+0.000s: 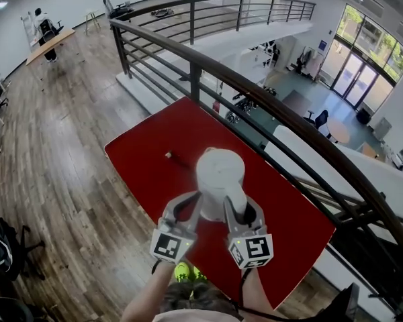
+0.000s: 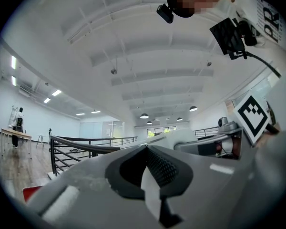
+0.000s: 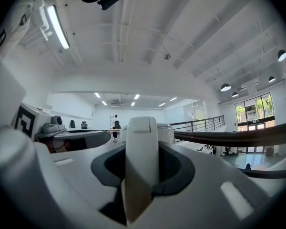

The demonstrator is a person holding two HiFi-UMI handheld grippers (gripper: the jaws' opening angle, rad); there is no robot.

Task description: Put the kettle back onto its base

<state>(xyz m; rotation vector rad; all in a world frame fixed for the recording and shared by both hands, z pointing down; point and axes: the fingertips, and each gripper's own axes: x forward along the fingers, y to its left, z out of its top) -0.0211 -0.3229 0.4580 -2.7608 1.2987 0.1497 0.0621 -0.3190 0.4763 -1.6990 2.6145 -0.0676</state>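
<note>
Right gripper [image 3: 142,175]: clamped on the kettle [image 1: 219,170] handle. Left gripper [image 2: 150,180]: jaws narrow, nothing nameable between them, just beside the kettle. The kettle is held above the red table [image 1: 144,154], so seating it remains, by my reading. No base is visible, possibly hidden under the kettle. Small object [image 1: 168,155] on the table: unidentifiable.

Office mezzanine: railing [image 1: 255,92], desks [image 1: 50,43]
</note>
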